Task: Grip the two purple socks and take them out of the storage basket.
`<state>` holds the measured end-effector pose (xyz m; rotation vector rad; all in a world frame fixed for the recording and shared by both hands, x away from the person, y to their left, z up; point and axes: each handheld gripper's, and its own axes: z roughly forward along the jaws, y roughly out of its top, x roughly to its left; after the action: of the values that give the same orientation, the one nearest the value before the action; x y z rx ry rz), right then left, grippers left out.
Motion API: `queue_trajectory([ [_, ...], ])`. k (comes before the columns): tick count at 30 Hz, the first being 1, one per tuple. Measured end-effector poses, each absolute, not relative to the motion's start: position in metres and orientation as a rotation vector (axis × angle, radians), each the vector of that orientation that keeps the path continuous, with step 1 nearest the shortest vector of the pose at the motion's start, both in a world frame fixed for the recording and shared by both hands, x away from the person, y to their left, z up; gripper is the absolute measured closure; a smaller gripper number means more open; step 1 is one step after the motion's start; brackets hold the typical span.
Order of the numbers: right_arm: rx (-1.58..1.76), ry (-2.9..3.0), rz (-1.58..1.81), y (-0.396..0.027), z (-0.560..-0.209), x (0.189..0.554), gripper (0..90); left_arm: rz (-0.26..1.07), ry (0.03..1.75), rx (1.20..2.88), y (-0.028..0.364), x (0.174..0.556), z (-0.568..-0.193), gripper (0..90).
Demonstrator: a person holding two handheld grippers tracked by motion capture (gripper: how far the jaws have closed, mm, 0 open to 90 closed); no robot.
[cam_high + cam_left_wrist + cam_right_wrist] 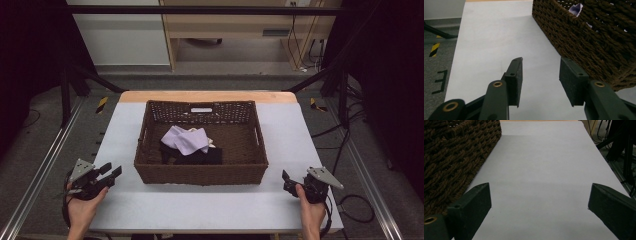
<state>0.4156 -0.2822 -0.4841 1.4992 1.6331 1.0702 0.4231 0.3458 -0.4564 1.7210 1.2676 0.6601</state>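
Both claws are black: the left claw point(112, 174) carries brass-coloured rivets and a grey plate, and the right claw point(286, 178) a grey plate too. Between them stands a dark brown woven basket point(200, 174) with an open lattice band along its far wall. Inside it lie a pale lilac cloth point(185, 139) and a black cloth point(197, 157). Under the claws the counter point(200, 207) is plain pale grey, with a light wood far edge. Left of the left claw, the floor shows a yellow-and-black striped tape point(434, 49).

Left hand point(82, 207) comes in from the near edge, palm up around the left gripper point(111, 173), jaws parted with nothing between them. Right hand point(309, 210) mirrors it at the far side, holding the right gripper point(286, 176); its jaws stand wide apart, empty.
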Motion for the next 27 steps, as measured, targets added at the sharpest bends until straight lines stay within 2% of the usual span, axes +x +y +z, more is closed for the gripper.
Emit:
queue_trajectory([
  [10,1.507,1.627,1.079,-0.283,-0.484,0.416,4.7,0.627,1.260,1.658,0.348,0.421,-0.448,51.1],
  [27,1.520,1.630,1.081,-0.283,-0.484,0.417,4.1,0.668,1.210,1.616,0.342,0.418,-0.422,48.5],
])
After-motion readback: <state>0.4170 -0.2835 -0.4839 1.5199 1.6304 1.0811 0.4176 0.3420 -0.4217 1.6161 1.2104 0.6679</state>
